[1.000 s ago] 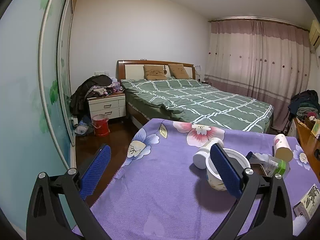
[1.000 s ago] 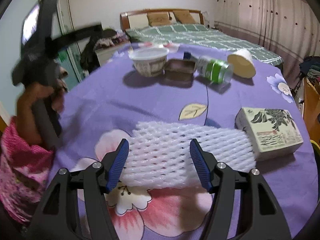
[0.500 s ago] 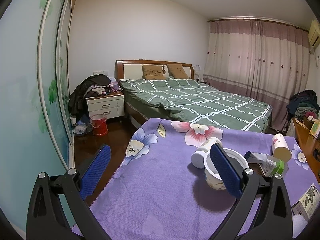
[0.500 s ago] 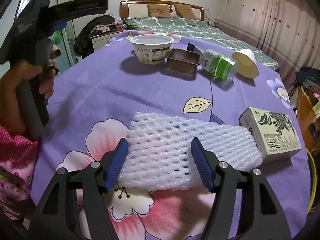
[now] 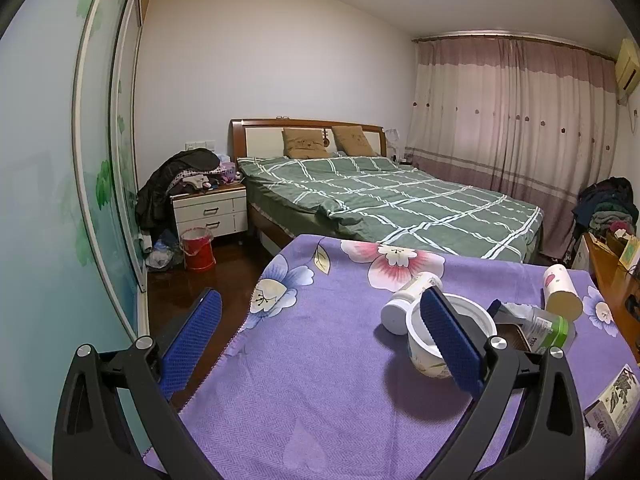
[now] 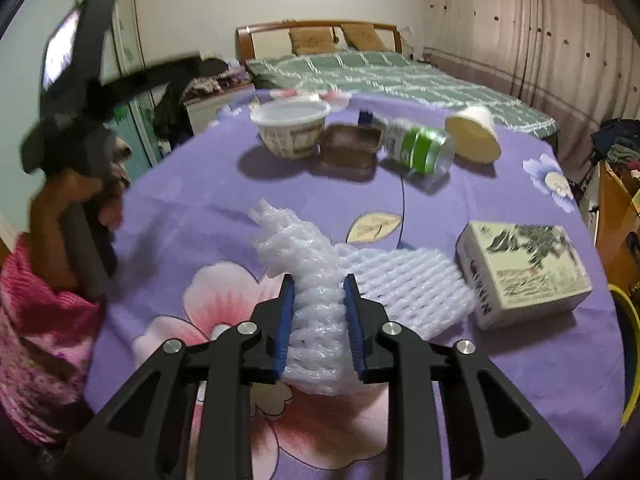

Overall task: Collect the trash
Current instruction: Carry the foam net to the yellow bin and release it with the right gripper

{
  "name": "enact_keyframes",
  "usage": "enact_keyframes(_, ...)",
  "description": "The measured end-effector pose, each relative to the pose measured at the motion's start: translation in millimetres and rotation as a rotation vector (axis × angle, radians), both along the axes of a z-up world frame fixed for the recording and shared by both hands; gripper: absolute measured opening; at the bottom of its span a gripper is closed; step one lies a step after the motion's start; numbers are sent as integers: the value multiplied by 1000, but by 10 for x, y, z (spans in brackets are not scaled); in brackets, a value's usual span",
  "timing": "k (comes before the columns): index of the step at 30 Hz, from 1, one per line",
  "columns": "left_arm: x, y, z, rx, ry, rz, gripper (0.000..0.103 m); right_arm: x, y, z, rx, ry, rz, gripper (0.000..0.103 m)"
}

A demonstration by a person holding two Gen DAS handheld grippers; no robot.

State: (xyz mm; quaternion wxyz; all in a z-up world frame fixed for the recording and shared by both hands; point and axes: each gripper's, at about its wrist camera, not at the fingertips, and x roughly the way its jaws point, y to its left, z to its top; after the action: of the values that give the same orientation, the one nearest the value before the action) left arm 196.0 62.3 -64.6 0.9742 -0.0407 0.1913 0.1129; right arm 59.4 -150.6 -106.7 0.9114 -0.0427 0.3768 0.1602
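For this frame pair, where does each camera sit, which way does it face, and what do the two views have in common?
Left wrist: on the open left gripper, above the purple floral tablecloth, facing the green checked bed; only its own fingers show.
Right wrist: on the right gripper, angled down, jaws closing on the white foam net sleeve; the hand holding the left gripper shows.
Shared: white printed bowl, green-labelled bottle, printed carton.

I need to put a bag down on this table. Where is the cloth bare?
Bare: the near-left cloth, between the left gripper and the white bowl. Crowded: the far row of bowl, brown tray, green-labelled bottle and paper cup; also the right, foam net by box.
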Motion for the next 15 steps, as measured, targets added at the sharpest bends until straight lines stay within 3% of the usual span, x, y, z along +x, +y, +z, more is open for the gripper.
enact_keyframes(7, 6, 14, 7, 2, 0, -3, 98, -128, -214, 462, 46, -130, -26, 24)
enact_keyframes(15, -13, -52, 1, 11, -9, -34, 98, -217, -675, 948, 67, -272, -140, 24)
